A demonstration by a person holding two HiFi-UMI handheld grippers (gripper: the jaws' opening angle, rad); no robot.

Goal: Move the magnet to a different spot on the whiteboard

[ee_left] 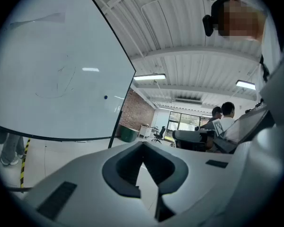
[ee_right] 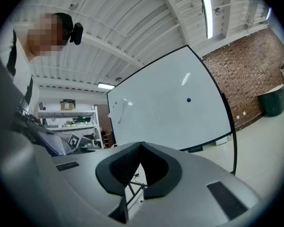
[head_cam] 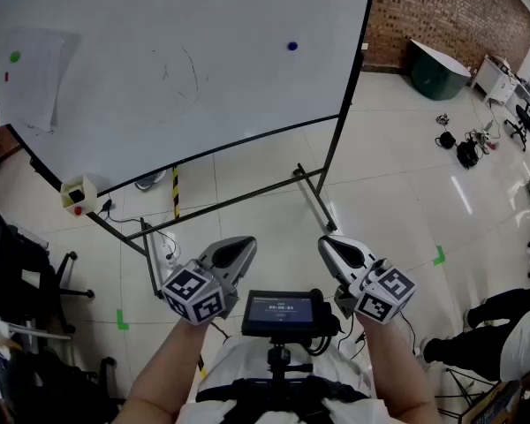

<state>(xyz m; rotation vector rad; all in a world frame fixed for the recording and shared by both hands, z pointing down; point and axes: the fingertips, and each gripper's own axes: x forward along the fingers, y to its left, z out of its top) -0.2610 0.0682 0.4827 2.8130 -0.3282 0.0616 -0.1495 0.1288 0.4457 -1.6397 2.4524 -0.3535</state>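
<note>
Both grippers low in front of the person, closed on nothing, well apart from the board.

Large white whiteboard (head_cam: 177,69) on a black metal frame stand fills the upper left of the head view, over a pale tiled floor (head_cam: 389,175), with faint pen marks near its middle. White paper sheet (head_cam: 37,78) stuck on the board's left part. Grey two-jaw left gripper (head_cam: 241,247) and grey two-jaw right gripper (head_cam: 329,247) side by side, pointed toward the board; each has its jaw tips touching, nothing between. Small dark screen (head_cam: 280,311) sits between them. Small round blue magnet (head_cam: 292,46) is on the board's upper right area, near the right edge. Small green magnet (head_cam: 15,56) is far left, just above the sheet.
</note>
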